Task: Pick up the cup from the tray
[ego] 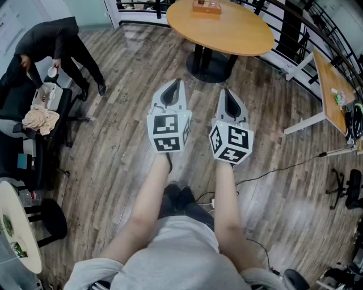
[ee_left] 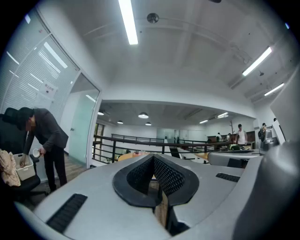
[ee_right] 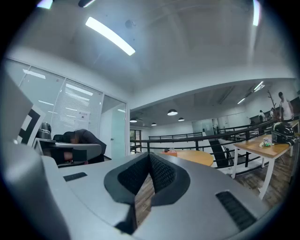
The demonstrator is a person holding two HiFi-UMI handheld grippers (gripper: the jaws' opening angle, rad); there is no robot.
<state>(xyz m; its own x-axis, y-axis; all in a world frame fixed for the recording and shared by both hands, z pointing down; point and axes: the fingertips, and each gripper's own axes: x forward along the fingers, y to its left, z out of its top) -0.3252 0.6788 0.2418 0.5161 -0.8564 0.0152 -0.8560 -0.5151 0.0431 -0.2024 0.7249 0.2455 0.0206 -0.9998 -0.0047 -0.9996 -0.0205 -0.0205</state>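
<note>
Cup: not made out; tray [ego: 205, 8] at upper centre, on table [ego: 238, 34].
Handling: judged light, stiff; side wall to be gripped.
Left gripper [ee_left: 153, 158], right gripper [ee_right: 149, 154]: closed, empty.

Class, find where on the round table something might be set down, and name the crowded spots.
The round table is bare from the tray at its far edge to its near rim. The floor between its base and the bending person is open. Crowded: the laden chair at left, the desk at right.
</note>
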